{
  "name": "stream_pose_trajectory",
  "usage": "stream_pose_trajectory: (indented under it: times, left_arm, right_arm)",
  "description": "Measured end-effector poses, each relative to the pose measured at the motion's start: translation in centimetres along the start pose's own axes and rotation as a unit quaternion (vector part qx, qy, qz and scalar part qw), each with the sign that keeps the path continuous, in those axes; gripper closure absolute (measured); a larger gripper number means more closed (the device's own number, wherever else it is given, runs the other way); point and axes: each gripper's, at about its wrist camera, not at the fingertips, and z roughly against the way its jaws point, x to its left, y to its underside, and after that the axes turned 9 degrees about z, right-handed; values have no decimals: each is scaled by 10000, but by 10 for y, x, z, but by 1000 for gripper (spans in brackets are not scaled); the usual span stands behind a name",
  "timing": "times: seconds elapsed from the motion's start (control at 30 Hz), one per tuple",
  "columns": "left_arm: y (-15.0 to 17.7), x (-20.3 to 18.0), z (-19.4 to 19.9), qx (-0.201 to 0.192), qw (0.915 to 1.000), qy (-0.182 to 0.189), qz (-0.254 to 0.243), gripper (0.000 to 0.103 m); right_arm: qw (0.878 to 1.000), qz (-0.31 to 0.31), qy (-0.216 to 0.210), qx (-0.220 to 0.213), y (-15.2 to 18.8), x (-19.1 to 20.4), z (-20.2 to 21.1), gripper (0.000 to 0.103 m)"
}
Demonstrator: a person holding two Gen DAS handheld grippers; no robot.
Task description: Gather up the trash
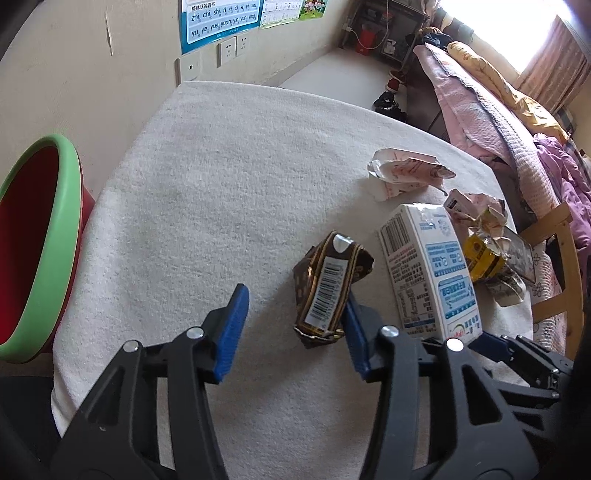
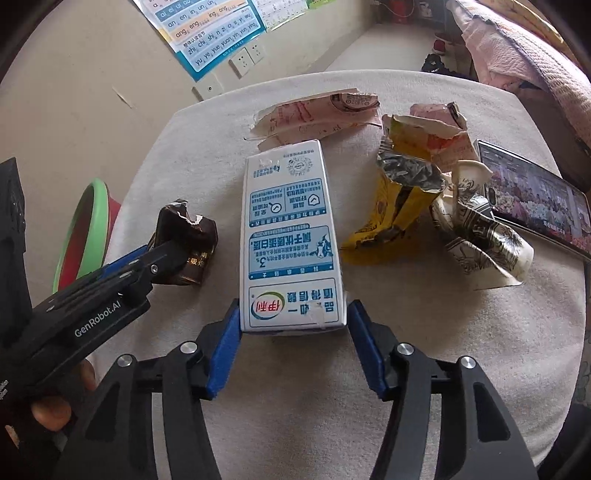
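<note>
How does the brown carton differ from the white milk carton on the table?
The brown carton is small, dark and crumpled; the white milk carton is larger, pale with blue print, and keeps its box shape. The brown carton's end is torn, the white one's ends look whole. Both lie flat on the white cloth and carry barcodes.

We are in a lived-in bedroom at home: a bed heaped with pink and yellow quilts, shoes on the floor, a children's pinyin chart taped over wall sockets, and a towel-covered tabletop.
</note>
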Motion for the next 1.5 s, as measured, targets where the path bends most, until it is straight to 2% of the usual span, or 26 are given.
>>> stream_pose_trajectory:
  times: [0.2, 0.33, 0.43, 0.57, 0.77, 0.9, 1.17, 1.23, 1.27, 1.5]
  left_arm:
    - [-2, -6, -10, 127, 9998, 13, -138, 59]
    - [0, -10, -10, 193, 9995, 126, -236, 81]
    - [3, -9, -9, 191, 9995, 128, -205, 81]
    - [9, 2, -3, 191, 9997, 144, -59, 81]
    - [8, 29, 10, 206, 9991, 117, 338, 81]
    - [6, 41, 17, 131, 9987, 119, 468, 81]
    - [10, 38, 12, 205, 9989, 110, 399, 81]
    - [10, 40, 12, 203, 9989, 87, 408, 81]
    - [9, 41, 12, 200, 9989, 65, 429, 81]
    - [9, 46, 10, 224, 9986, 9, 469, 81]
  right_arm:
    - [9999, -10, -123, -9, 0, 1, 5, 47]
    - [9999, 12, -66, 140, 0, 1, 1, 46]
    - [9996, 28, -169, 207, -1, 5, 0, 46]
    - [9994, 332, -34, 54, -3, 14, 10, 47]
    - [9992, 363, 122, 78, -2, 14, 7, 46]
    - [9997, 222, 113, -13, -4, 11, 5, 36]
    - [9994, 284, 214, -55, -17, 16, -12, 35]
    - [9989, 391, 250, -24, -17, 19, -16, 40]
    - [9985, 470, 276, 14, -16, 21, -17, 48]
    - [9987, 482, -40, -141, -19, 24, -5, 48]
